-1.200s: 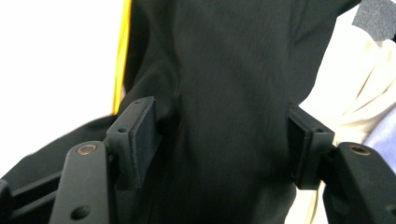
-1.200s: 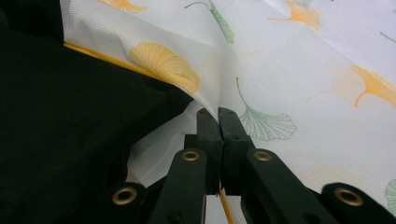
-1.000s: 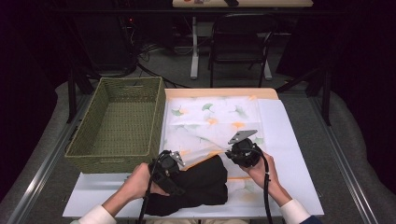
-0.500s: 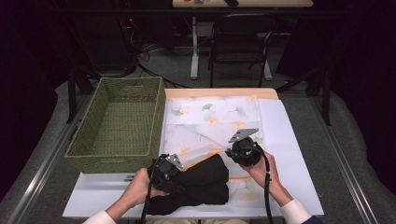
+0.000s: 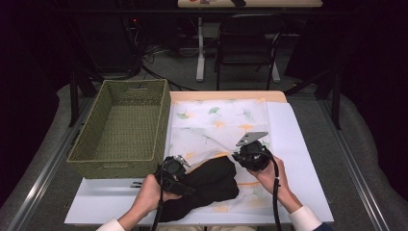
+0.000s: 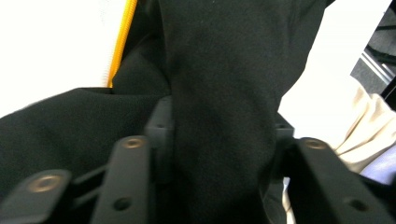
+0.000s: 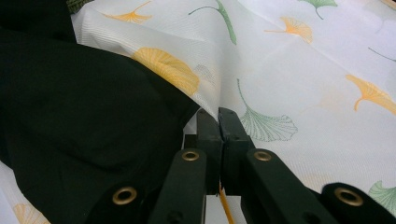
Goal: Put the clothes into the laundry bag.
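A black garment point(image 5: 211, 180) lies bunched at the table's front, on a white cloth with a ginkgo-leaf print point(image 5: 221, 125). My left gripper point(image 5: 187, 186) sits at the garment's left end. A thick fold of black fabric point(image 6: 219, 93) fills the gap between its jaws and touches both pads point(image 6: 159, 126). Those jaws have just been opening a little. My right gripper point(image 5: 235, 155) is at the garment's upper right, shut point(image 7: 218, 114) on the leaf cloth's edge point(image 7: 154, 65). That edge is lifted and drapes over the black fabric point(image 7: 70, 116).
A green woven basket point(image 5: 122, 161) stands at the left, close to my left hand. White paper point(image 5: 298, 159) covers the table under the cloth. A chair point(image 5: 245, 43) and cables are on the floor beyond the far edge.
My left hand has shifted slightly at the garment's left end, and the black fabric there has bunched up. The right gripper has stayed where it was, still shut.
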Motion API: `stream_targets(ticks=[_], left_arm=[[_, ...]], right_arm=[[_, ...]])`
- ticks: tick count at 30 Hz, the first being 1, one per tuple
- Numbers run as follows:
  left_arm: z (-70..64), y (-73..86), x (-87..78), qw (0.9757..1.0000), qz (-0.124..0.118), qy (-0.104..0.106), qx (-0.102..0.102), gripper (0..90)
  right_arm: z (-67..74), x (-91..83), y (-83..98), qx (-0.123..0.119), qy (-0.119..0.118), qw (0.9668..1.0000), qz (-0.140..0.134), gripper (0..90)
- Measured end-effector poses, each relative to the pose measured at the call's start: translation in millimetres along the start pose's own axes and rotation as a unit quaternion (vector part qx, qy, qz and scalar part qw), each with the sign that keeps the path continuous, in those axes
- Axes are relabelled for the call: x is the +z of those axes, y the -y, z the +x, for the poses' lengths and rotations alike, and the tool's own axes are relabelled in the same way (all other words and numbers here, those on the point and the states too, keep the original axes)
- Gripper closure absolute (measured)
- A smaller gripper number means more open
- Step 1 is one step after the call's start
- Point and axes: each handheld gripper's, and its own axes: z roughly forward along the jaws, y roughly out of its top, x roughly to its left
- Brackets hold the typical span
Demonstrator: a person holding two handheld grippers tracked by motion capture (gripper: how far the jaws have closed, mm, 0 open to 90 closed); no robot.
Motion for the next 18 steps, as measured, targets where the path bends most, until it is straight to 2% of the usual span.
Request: stream_targets(ticks=[2,4,8,11,12,13,16,18], left_arm=[[-0.1,1.1,-2.9,1.0000,-0.004,0.002,0.006,43.5],[0.2,3.7,-8.5,0.9998,-0.003,-0.009,0.017,36.1],[-0.7,12.7,-15.1,0.9992,-0.003,-0.003,0.040,23.6],[-1.2,20.5,-12.1,0.9984,0.002,0.007,0.057,21.3],[-1.7,22.9,-9.0,0.9983,0.006,0.003,0.057,20.6],[-1.6,25.1,-5.2,0.9975,0.010,-0.001,0.070,21.0],[-1.4,28.4,0.6,0.9969,-0.002,-0.002,0.079,24.5],[-0.3,29.8,2.3,0.9967,-0.025,0.002,0.077,34.9]], right_arm=[[0.2,-0.1,-0.1,0.000,0.000,1.0000,0.000,89.0],[0.5,-0.1,-0.1,-0.001,0.001,1.0000,0.000,89.0],[0.2,-0.2,-0.1,0.000,0.001,1.0000,0.000,89.0],[0.6,-0.2,-0.3,0.000,0.001,1.0000,0.001,89.0],[0.6,-0.1,-0.3,0.000,0.001,1.0000,0.001,89.0],[0.6,-0.1,-0.3,0.000,0.001,1.0000,0.000,89.0],[0.9,0.5,-0.4,-0.001,0.000,1.0000,0.001,89.0],[1.2,0.6,-0.4,0.000,0.000,1.0000,0.002,88.9]])
